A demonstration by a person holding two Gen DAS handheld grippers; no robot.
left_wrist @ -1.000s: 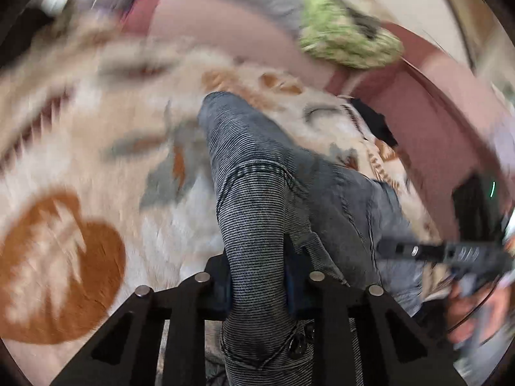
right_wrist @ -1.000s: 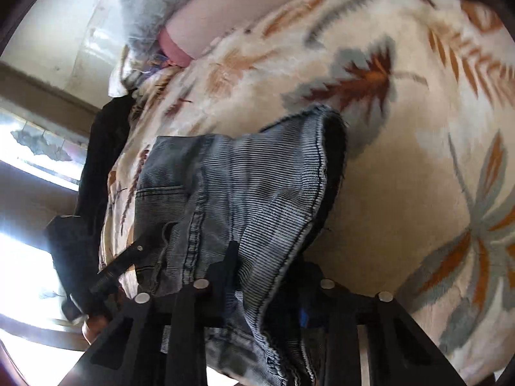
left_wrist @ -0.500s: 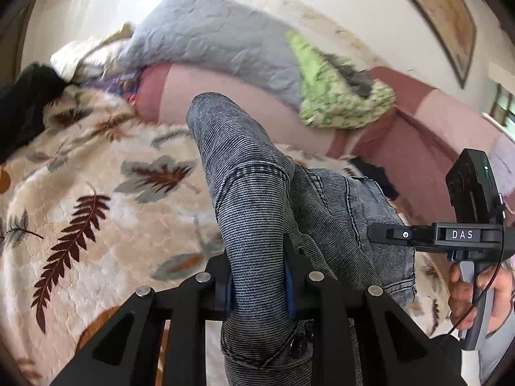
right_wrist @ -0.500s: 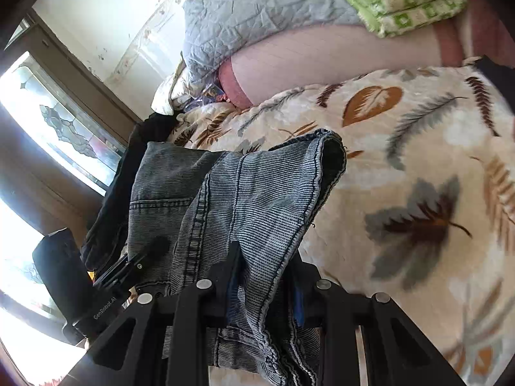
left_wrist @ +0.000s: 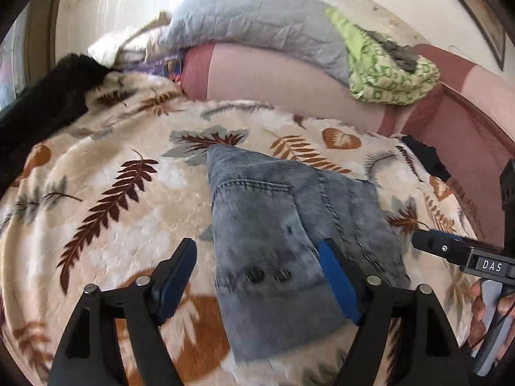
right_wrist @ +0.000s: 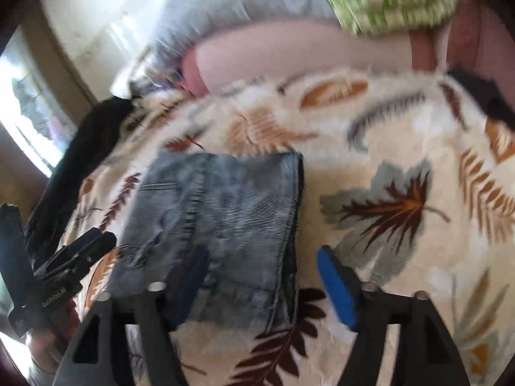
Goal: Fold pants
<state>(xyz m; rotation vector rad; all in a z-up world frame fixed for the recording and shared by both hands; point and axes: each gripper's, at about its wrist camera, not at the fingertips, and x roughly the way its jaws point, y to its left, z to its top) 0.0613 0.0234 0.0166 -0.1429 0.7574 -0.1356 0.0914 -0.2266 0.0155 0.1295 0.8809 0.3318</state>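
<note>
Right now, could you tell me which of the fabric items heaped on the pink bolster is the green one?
The green patterned cloth, at the right end of the bolster. The quilt beside it is plain grey.

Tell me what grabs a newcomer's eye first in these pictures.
The folded grey-blue denim pants lie mid-frame on the cream fleece blanket with brown leaf prints. The left gripper and right gripper both stand open around them. Behind, a bright green patterned cloth sits on the pink sofa back.
</note>
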